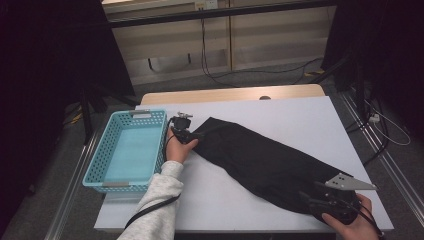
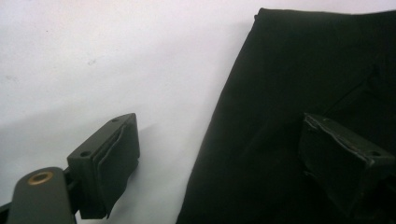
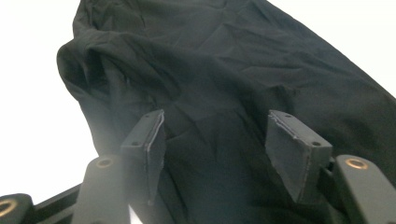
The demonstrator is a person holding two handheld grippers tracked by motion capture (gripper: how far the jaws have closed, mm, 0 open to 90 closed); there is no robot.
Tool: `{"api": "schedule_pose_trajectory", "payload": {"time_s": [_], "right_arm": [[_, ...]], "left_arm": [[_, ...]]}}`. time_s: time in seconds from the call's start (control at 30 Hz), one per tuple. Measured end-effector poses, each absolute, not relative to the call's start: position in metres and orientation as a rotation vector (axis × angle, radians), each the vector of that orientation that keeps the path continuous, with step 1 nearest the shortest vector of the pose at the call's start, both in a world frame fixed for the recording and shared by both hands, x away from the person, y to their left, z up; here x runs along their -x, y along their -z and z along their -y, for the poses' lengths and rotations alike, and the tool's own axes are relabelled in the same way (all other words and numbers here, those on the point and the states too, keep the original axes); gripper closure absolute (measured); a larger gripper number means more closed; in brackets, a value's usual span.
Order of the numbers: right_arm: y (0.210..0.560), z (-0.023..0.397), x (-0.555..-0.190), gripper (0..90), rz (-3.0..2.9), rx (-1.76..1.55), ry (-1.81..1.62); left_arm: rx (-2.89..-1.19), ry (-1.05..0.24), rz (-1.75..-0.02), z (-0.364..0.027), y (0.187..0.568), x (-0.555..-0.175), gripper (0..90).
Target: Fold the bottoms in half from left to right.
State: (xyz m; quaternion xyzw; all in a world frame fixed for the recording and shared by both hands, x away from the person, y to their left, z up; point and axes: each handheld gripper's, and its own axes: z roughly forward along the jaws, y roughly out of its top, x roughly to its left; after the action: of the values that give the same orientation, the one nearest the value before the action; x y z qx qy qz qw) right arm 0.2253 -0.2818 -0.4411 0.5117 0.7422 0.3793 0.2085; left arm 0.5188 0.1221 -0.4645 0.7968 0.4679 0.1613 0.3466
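Black cloth (image 1: 260,160) lies flat on the white table (image 1: 300,120), a long folded piece whose axis runs from the upper middle of the high view down to the lower right corner. No writing or label can be read on it or on anything else. The table top is plain white with a wooden edge at the far side; behind it are a grey floor, pale wall panels, trailing cables and dark curtains at both sides. A light blue basket (image 1: 131,150) sits at the left of the table, just beside the cloth's upper end.

The left gripper (image 1: 186,131) is at that upper end; in its own view (image 2: 219,154) its jaws stand apart, one over bare table, the other over the cloth's edge. The right gripper (image 1: 332,200) is at the lower right end; its jaws (image 3: 215,154) are apart above the wrinkled cloth, gripping nothing.
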Motion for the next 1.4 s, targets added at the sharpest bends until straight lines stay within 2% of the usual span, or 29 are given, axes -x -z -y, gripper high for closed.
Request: {"api": "schedule_pose_trajectory", "payload": {"time_s": [0.13,0.2,0.27,0.43,0.63,0.67,1.0,1.27,1.4], "right_arm": [[0.442,0.281,-0.227,36.5,-2.065,-1.424,-1.057],[0.441,0.282,-0.227,36.5,-2.059,-1.423,-1.061],[0.441,0.282,-0.228,36.1,-2.056,-1.424,-1.066],[0.443,0.281,-0.23,35.2,-2.064,-1.425,-1.058],[0.444,0.278,-0.231,34.3,-2.075,-1.423,-1.056],[0.444,0.278,-0.231,34.4,-2.076,-1.422,-1.058],[0.443,0.276,-0.231,33.4,-2.08,-1.408,-1.07],[0.443,0.275,-0.232,31.8,-2.08,-1.402,-1.074],[0.443,0.274,-0.232,28.2,-2.081,-1.399,-1.075]], "left_arm": [[-2.083,-0.401,-1.208,-0.121,0.462,-0.517,18.0],[-2.097,-0.379,-1.205,-0.12,0.46,-0.516,25.7],[-2.104,-0.364,-1.21,-0.117,0.459,-0.515,27.4],[-2.122,-0.349,-1.227,-0.111,0.455,-0.511,41.4],[-2.1,-0.221,-1.255,-0.109,0.452,-0.508,72.1],[-2.09,-0.182,-1.262,-0.108,0.452,-0.508,80.6],[-2.081,-0.142,-1.295,-0.111,0.446,-0.51,83.0],[-2.089,-0.151,-1.302,-0.118,0.419,-0.514,83.3],[-2.097,-0.16,-1.316,-0.123,0.411,-0.516,83.4]]}}
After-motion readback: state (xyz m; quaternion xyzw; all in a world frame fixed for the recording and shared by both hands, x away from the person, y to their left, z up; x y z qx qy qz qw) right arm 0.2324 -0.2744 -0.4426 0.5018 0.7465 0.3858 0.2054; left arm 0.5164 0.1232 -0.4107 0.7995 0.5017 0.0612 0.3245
